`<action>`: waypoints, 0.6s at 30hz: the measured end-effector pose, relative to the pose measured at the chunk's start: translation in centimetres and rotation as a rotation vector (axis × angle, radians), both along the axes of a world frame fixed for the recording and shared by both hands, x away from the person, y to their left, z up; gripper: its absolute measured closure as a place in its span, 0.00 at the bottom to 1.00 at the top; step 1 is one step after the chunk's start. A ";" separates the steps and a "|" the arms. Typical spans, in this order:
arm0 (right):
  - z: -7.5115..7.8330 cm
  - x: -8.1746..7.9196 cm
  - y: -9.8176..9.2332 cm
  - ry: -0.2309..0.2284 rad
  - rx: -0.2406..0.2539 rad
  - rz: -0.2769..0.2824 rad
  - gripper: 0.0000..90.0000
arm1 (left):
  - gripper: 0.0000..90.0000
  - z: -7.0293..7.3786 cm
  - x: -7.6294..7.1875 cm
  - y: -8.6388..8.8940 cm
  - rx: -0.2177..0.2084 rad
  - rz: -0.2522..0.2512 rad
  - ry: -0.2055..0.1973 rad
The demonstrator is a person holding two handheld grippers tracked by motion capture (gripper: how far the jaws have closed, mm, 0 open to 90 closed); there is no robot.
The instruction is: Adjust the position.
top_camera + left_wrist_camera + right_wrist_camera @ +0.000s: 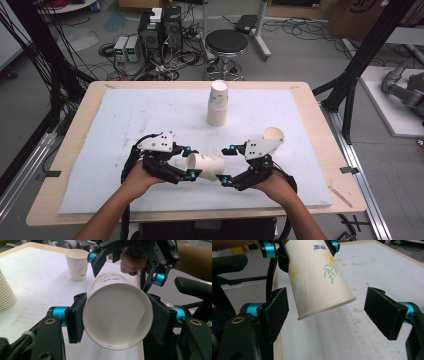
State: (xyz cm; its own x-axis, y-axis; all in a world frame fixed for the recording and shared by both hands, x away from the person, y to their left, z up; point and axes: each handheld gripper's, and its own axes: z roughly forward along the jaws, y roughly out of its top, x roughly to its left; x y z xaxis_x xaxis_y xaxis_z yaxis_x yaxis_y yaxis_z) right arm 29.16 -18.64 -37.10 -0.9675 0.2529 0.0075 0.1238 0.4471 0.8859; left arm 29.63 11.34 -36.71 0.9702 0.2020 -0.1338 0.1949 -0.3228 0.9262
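We have the left gripper (192, 161) clamped on a paper cup (206, 166). In the left gripper view its fingers (76, 317) press flat on both sides of the cup (117, 315) near the wide rim, and we look straight into the open mouth. The cup lies roughly level, held above the white pad (125, 130) on the bench (80, 107), near the front edge and between the two hands.

Our right gripper (226, 165) faces it from the other side with fingers spread wide. In the right gripper view the cup (317, 275) hangs between the two black fingers (274, 312) with clear gaps on both sides, no contact. The cup's base end points toward that camera, tilted, yellow flower print with green leaves on the wall. The left gripper's fingers show at the far end of the cup there.

In the left gripper view the right gripper (126, 267) sits just behind the cup, its fingers straddling the far end without pressing.

Other items on the pad: a stack of cups (218, 102) upright near the back centre, well apart from the grippers. A single cup (273, 135) stands upright just behind the right gripper; in the left gripper view it (76, 263) shows behind and to the left of the held cup. Edge of another cup stack (6, 293) at the left border of that view.
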 end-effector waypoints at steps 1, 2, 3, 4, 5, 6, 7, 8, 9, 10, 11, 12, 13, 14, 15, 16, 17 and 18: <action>-0.1 0.0 -0.1 -0.003 0.007 -0.003 0.22 | 0.41 -0.1 0.0 0.1 -0.005 0.002 -0.002; -0.3 -0.1 -0.2 -0.004 0.017 -0.004 0.22 | 0.41 -0.2 0.0 0.1 -0.008 0.005 -0.003; -0.5 -0.2 -0.2 -0.005 0.028 -0.006 0.22 | 0.41 -0.3 0.0 0.2 -0.016 0.011 -0.003; -0.6 -0.2 -0.3 -0.005 0.033 -0.007 0.23 | 0.41 -0.4 0.0 0.3 -0.022 0.013 -0.001; -0.8 -0.3 -0.3 -0.003 0.042 -0.012 0.23 | 0.41 -0.5 0.0 0.4 -0.025 0.016 0.000; -0.9 -0.3 -0.4 0.000 0.044 -0.012 0.23 | 0.41 -0.5 0.0 0.4 -0.030 0.018 -0.001; -1.0 -0.3 -0.4 -0.002 0.048 -0.014 0.22 | 0.41 -0.6 0.0 0.5 -0.037 0.017 -0.003; -1.1 -0.3 -0.5 0.001 0.052 -0.014 0.22 | 0.41 -0.6 0.0 0.6 -0.042 0.018 -0.008; -1.2 -0.3 -0.5 0.007 0.056 -0.011 0.23 | 0.41 -0.7 -0.1 0.7 -0.051 0.020 -0.010; -1.4 -0.3 -0.5 0.011 0.062 -0.012 0.23 | 0.42 -0.7 -0.1 0.7 -0.058 0.017 -0.011; -1.5 -0.4 -0.5 0.016 0.065 -0.009 0.23 | 0.42 -0.7 -0.1 0.8 -0.058 0.018 -0.017; -1.6 -0.4 -0.6 0.019 0.066 -0.011 0.23 | 0.42 -0.7 -0.1 0.9 -0.064 0.020 -0.015; -1.7 -0.4 -0.6 0.016 0.068 -0.009 0.23 | 0.42 -0.6 -0.1 1.0 -0.067 0.015 -0.018; -1.9 -0.4 -0.6 0.022 0.072 -0.010 0.23 | 0.42 -0.6 -0.2 1.0 -0.072 0.021 -0.017; -1.9 -0.4 -0.6 0.023 0.074 -0.011 0.23 | 0.42 -0.6 -0.2 1.1 -0.076 0.021 -0.019; -2.0 -0.3 -0.7 0.023 0.075 -0.008 0.23 | 0.42 -0.5 -0.2 1.2 -0.083 0.021 -0.020; -2.1 -0.4 -0.7 0.030 0.080 -0.008 0.22 | 0.42 -0.5 -0.2 1.2 -0.089 0.020 -0.018; -2.2 -0.3 -0.7 0.034 0.086 -0.006 0.22 | 0.42 -0.5 -0.2 1.3 -0.095 0.019 -0.018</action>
